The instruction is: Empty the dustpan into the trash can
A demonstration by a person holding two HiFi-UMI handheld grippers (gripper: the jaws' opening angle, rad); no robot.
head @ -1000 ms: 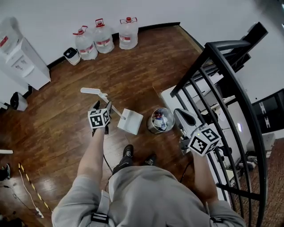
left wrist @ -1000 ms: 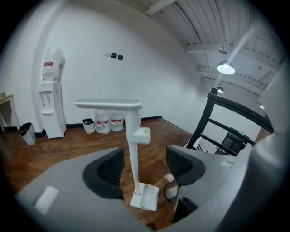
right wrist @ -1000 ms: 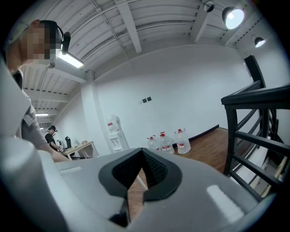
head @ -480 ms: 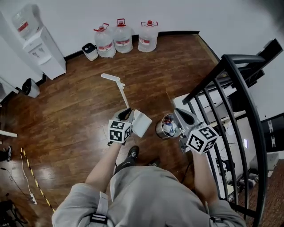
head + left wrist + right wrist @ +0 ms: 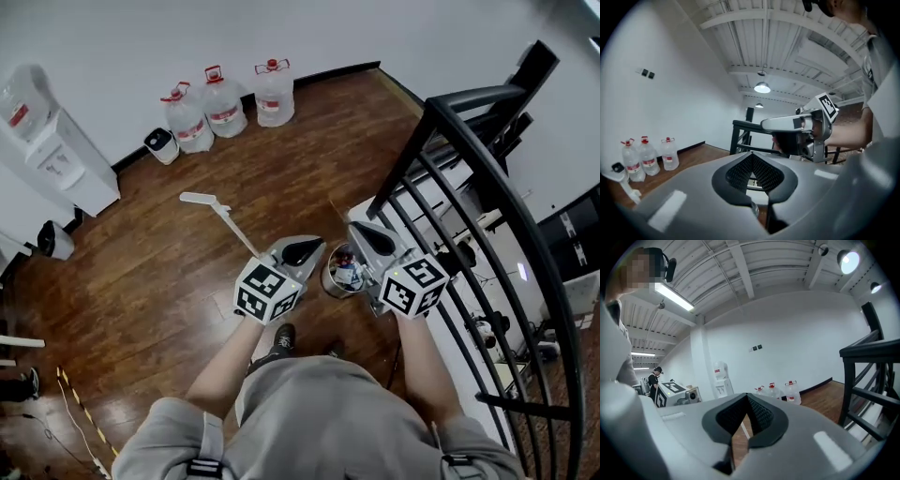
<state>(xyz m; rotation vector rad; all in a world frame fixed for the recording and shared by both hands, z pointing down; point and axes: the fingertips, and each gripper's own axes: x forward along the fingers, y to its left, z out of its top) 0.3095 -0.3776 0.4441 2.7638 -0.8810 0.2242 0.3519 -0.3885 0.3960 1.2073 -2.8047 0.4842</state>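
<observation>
Head view: dustpan (image 5: 217,214) lies on the floor left of the can (image 5: 327,277), unheld. Our left gripper (image 5: 304,249) just closed on nothing, and the right gripper (image 5: 364,234) has its jaws together too, so we judge the emptying done.

No readable text, jug labels (image 5: 223,114) too small

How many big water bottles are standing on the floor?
3, side by side against the wall: left bottle, middle bottle, right bottle. None seems hidden; a fourth bottle sits atop the water dispenser.
</observation>
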